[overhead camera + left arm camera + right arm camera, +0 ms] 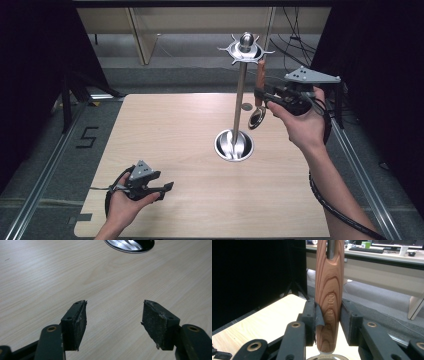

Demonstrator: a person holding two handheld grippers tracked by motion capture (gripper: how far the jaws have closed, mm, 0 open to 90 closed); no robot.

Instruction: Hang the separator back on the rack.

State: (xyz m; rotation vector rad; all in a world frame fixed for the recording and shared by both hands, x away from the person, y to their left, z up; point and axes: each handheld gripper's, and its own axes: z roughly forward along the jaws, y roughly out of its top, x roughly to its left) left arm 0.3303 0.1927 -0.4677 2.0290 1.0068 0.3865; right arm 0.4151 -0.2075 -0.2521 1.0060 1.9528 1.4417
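Note:
A steel utensil stand rises from a round dish base at mid-table, with a ring of hooks at its top. My right gripper is shut on the wooden handle of a spoon held upright just right of the pole, its steel bowl hanging down. In the right gripper view the handle stands between the pads of this gripper, slotted end up. My left gripper rests open near the table's front left; nothing lies between its jaws.
The light wooden table has a metal rail along its left side and another on the right. Black curtains hang on both sides. Cables lie on the floor behind. The stand's base lies ahead of the left gripper.

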